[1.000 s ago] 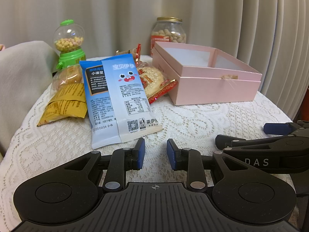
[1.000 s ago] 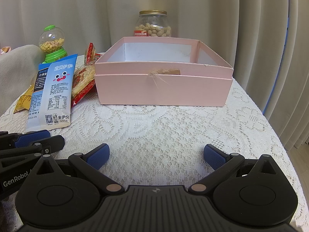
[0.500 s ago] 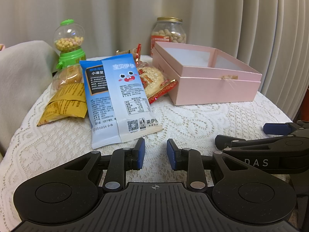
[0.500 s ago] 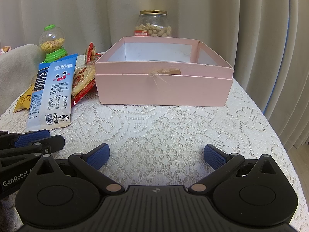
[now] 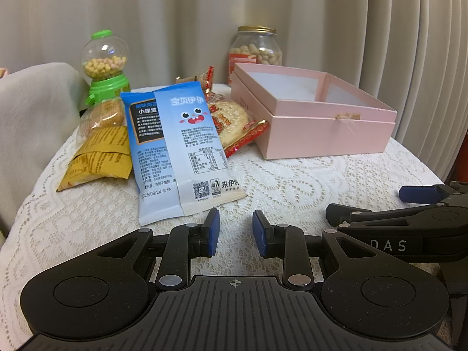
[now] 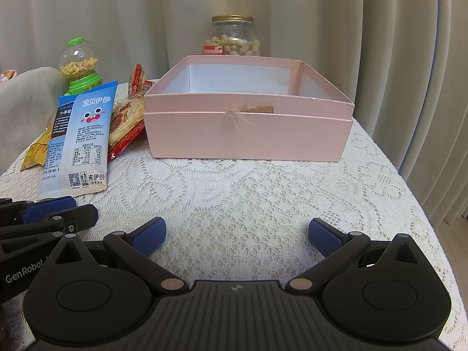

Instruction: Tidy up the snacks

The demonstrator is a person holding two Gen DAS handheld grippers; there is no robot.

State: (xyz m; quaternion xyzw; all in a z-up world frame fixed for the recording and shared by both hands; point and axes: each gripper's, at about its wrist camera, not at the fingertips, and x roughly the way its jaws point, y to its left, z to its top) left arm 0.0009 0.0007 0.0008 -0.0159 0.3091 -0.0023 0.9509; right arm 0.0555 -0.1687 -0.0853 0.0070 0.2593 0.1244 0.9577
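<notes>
A blue snack bag lies on the lace-covered table, just beyond my left gripper, which is open with a narrow gap and empty. A yellow packet lies to its left and a red-edged cracker packet to its right. The open pink box stands at the right; it looks empty in the right wrist view. My right gripper is wide open and empty, in front of the box. The blue bag shows at the left there.
A green candy dispenser and a glass peanut jar stand at the back near the curtain. A grey cushion lies at the left. The round table's edge curves off on the right.
</notes>
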